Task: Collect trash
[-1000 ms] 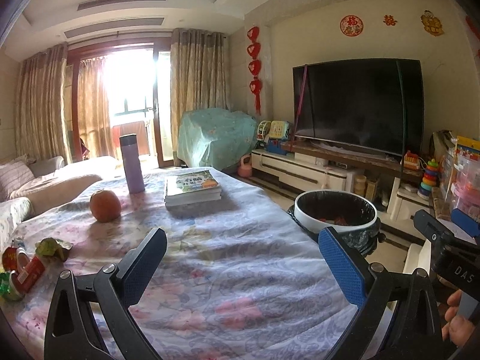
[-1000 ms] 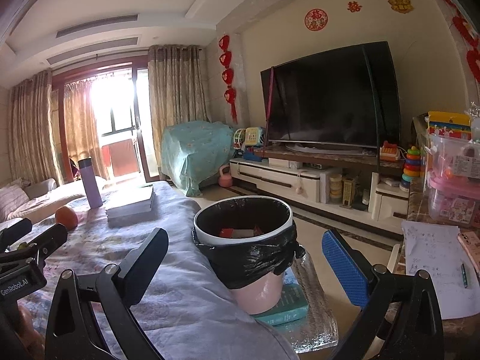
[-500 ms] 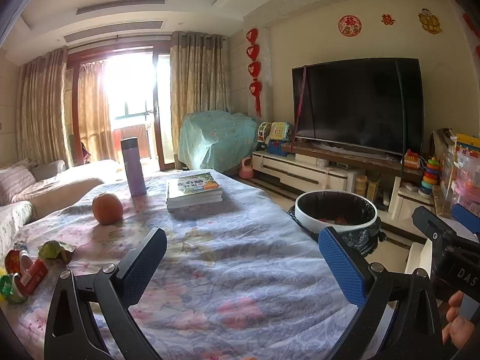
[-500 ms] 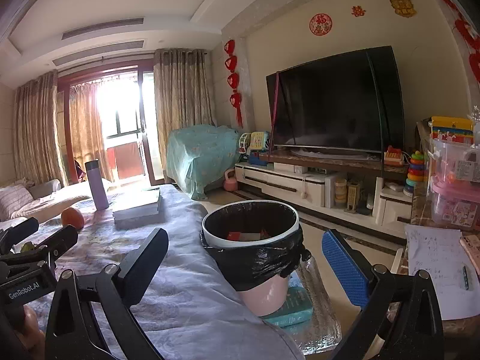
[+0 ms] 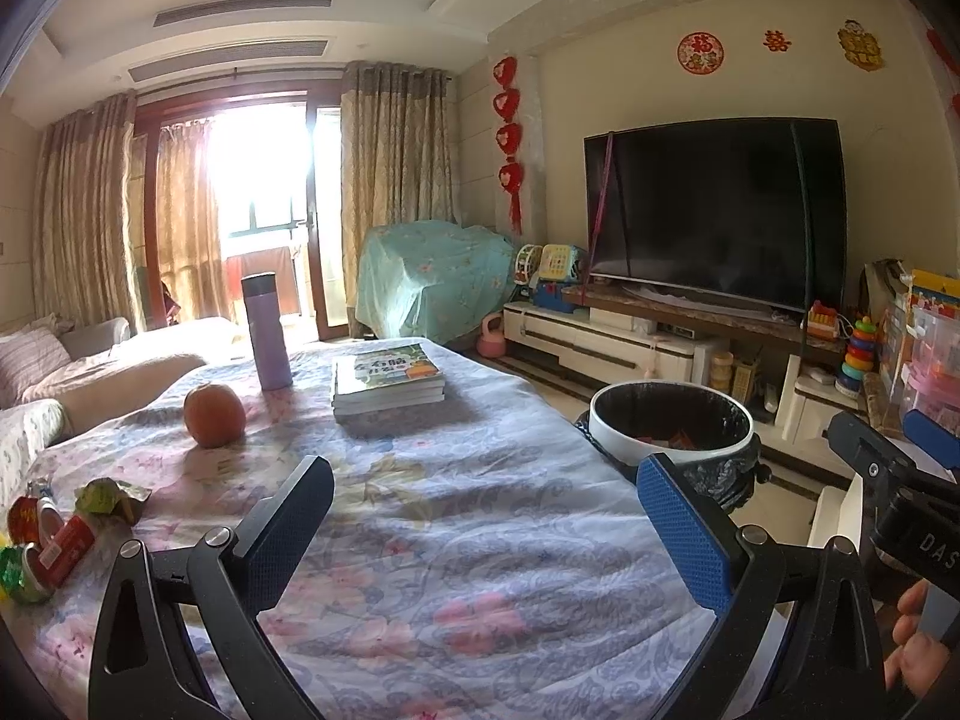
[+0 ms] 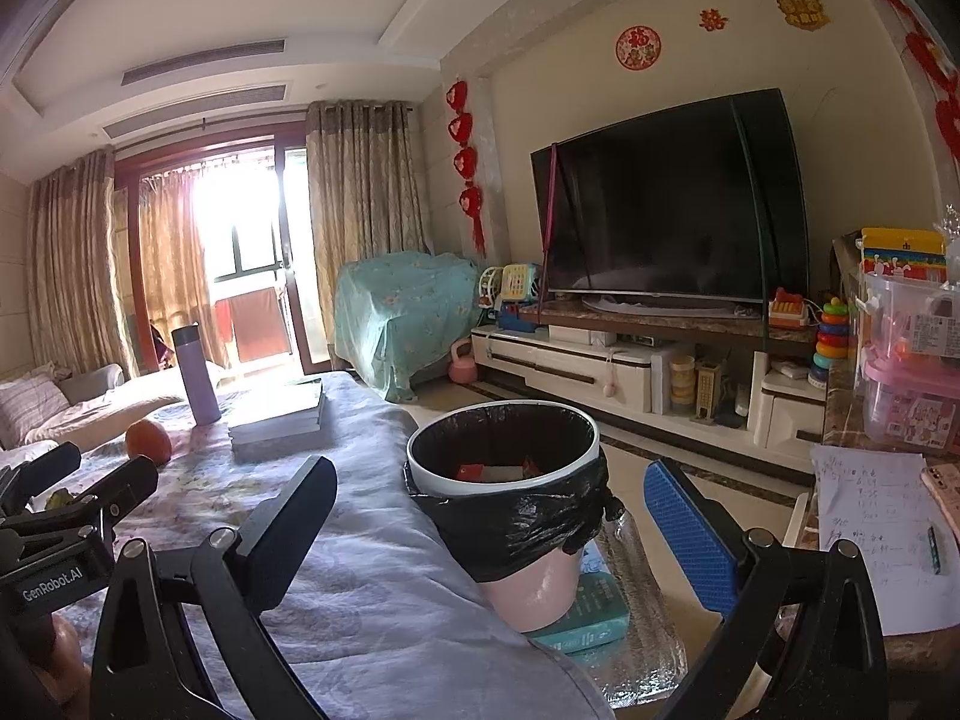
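A pink bin lined with a black bag (image 6: 516, 498) stands off the table's right edge; it also shows in the left wrist view (image 5: 672, 426) and holds some red and grey scraps. Several crumpled wrappers (image 5: 54, 534) in red and green lie on the flowered tablecloth (image 5: 456, 516) at the far left. My left gripper (image 5: 486, 528) is open and empty above the table's near part. My right gripper (image 6: 492, 534) is open and empty, just in front of the bin. The wrappers are barely visible in the right wrist view.
An orange (image 5: 214, 415), a purple flask (image 5: 266, 331) and a stack of books (image 5: 387, 381) stand on the table's far half. A TV (image 5: 714, 210) on a low cabinet is beyond the bin. Papers (image 6: 870, 516) and plastic boxes (image 6: 906, 360) lie on a counter at right.
Both grippers have tilted up slightly and drawn back a little; the scene has slid down in both views. Both stay open and empty. Nothing on the table has moved.
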Tool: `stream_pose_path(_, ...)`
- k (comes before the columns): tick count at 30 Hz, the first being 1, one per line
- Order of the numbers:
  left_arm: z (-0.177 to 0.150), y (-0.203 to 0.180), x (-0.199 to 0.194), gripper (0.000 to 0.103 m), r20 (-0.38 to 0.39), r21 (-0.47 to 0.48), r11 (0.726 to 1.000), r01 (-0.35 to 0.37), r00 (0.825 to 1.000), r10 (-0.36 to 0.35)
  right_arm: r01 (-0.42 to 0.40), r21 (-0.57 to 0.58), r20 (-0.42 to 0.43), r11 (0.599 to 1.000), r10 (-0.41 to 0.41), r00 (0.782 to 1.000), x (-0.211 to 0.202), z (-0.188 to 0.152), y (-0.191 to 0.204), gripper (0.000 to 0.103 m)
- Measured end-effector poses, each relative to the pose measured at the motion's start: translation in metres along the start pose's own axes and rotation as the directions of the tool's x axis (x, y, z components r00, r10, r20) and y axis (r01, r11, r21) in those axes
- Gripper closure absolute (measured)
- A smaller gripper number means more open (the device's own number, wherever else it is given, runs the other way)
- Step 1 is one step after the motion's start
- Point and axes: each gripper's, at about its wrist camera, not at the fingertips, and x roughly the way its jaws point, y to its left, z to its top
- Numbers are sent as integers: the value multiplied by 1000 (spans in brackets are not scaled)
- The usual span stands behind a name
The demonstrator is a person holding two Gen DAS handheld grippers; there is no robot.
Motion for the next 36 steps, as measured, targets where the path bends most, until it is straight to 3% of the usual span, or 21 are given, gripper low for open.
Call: stream_pose_path(36,-3,-4,0,1,-1,19,1000,7,1000,-7,-22,-1,12,1000,22,1000,-6,3,8,0)
